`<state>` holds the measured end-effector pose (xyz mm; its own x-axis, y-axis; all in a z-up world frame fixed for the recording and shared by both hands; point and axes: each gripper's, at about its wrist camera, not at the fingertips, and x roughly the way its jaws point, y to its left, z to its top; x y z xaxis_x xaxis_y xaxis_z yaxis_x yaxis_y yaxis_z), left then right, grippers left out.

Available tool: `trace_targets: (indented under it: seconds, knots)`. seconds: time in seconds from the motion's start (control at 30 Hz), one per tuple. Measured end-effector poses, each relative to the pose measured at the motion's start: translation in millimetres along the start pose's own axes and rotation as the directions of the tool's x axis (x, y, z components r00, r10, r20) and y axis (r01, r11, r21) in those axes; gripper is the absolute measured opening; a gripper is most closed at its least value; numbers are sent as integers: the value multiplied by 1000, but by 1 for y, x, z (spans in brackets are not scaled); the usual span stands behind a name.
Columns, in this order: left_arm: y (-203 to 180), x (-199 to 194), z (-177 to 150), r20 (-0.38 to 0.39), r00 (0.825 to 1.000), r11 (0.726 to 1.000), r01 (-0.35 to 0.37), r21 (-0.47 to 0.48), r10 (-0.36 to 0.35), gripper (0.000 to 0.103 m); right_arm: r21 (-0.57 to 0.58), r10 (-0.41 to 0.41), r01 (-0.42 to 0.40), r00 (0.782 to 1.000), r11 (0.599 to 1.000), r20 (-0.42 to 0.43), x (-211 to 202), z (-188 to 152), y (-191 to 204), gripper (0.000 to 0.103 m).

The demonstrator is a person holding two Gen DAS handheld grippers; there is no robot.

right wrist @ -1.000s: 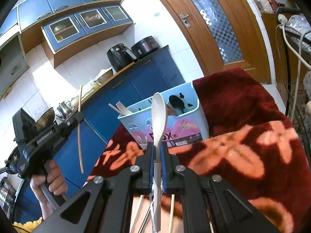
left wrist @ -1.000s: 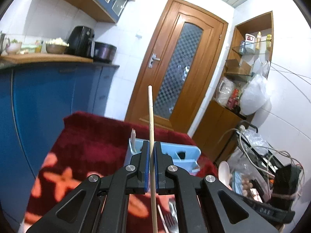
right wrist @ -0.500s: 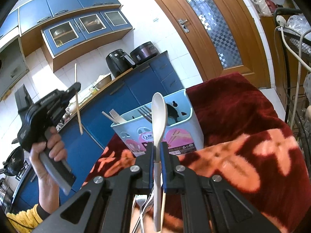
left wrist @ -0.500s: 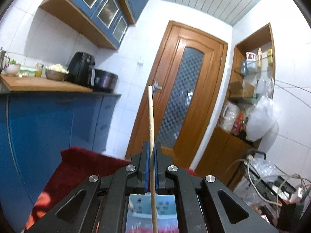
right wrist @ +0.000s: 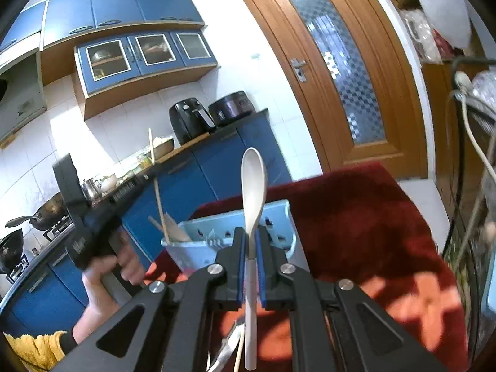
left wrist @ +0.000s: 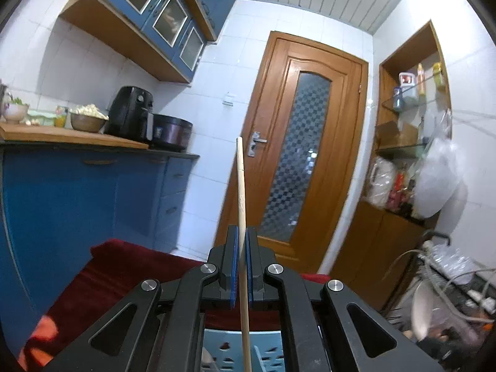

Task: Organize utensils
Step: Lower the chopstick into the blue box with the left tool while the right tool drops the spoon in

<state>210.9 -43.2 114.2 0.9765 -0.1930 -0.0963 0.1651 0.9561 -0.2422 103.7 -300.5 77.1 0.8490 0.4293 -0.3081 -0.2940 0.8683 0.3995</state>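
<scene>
My left gripper (left wrist: 241, 232) is shut on a wooden chopstick (left wrist: 240, 186) that stands upright between its blue pads. Just below it lies the light blue organizer (left wrist: 269, 353). In the right wrist view a hand holds the left gripper (right wrist: 153, 175) at the organizer's left end, and the chopstick (right wrist: 159, 198) reaches down into the left compartment among other wooden utensils. My right gripper (right wrist: 250, 232) is shut on the handle of a white spoon (right wrist: 253, 179), bowl up, right in front of the organizer (right wrist: 280, 217).
The organizer stands on a red floral tablecloth (right wrist: 356, 217). Loose utensils (right wrist: 229, 350) lie on the cloth under my right gripper. Blue cabinets (left wrist: 77, 192) with an air fryer (left wrist: 130, 113) stand left, a wooden door (left wrist: 297, 155) behind, a cabled rack (left wrist: 449, 279) right.
The left gripper carried the chopstick forward over the organizer, which dropped to the bottom of its view. The right gripper moved closer to the organizer with the spoon.
</scene>
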Motion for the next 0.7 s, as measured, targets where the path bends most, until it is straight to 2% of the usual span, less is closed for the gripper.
trace_targets:
  seconds: [0.4,0.7]
  knots:
    - [-11,13,-10,88,994,996,-76,56,71,4,-116,-34,51,989,992,146,43,35,11,8]
    - [-15,20,-35,72,994,989,-95,110,87,4,-220,-90,129,979,967,181,87,22,14,9]
